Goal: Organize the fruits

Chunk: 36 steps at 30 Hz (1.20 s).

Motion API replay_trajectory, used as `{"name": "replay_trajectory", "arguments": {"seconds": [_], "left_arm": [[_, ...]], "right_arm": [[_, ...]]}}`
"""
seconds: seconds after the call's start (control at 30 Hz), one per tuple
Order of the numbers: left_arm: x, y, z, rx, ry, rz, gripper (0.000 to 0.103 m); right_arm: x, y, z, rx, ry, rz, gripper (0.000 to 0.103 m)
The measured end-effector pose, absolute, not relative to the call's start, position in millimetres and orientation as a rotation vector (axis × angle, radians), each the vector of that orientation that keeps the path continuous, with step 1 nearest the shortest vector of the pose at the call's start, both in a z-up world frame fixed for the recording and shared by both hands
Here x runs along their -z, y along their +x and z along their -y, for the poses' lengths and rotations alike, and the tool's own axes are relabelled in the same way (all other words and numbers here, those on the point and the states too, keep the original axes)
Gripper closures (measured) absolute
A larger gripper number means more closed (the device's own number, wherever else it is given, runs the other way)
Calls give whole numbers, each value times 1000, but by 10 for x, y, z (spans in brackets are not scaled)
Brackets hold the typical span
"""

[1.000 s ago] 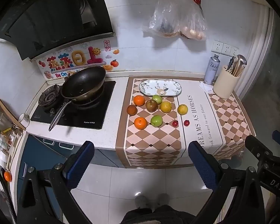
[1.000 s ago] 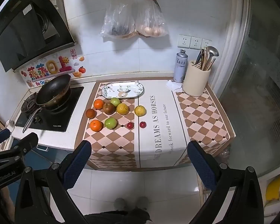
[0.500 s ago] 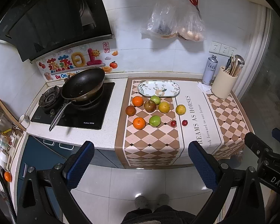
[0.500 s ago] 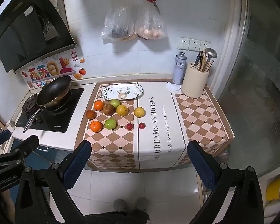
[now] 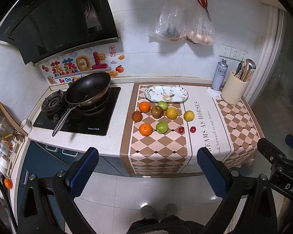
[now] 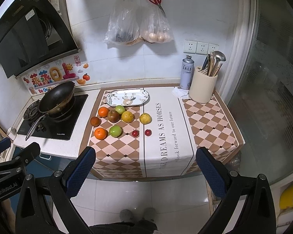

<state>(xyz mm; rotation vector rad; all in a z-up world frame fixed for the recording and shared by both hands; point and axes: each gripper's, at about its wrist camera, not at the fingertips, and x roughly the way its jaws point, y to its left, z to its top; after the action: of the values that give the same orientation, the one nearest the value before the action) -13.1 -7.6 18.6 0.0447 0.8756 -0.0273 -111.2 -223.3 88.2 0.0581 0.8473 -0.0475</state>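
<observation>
Counting the fruit on the checked cloth over the bench: two oranges, two green apples, two yellow citrus, one reddish-brown apple, one dark brown round fruit and two small red fruits. They lie loosely grouped just in front of one oval plate, whose long axis runs left to right along the back wall. Both grippers hang off the bench edge, above the floor: left gripper and right gripper each have their blue-padded fingers spread wide, holding nothing.
</observation>
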Motion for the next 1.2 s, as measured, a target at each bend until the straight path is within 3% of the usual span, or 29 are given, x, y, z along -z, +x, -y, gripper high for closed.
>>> {"name": "replay_trajectory", "arguments": {"seconds": [1.2], "left_arm": [[-261,-58,85,12,31,-860,0]], "right_arm": [[-978,-1060,2244,50,62,-827,0]]}}
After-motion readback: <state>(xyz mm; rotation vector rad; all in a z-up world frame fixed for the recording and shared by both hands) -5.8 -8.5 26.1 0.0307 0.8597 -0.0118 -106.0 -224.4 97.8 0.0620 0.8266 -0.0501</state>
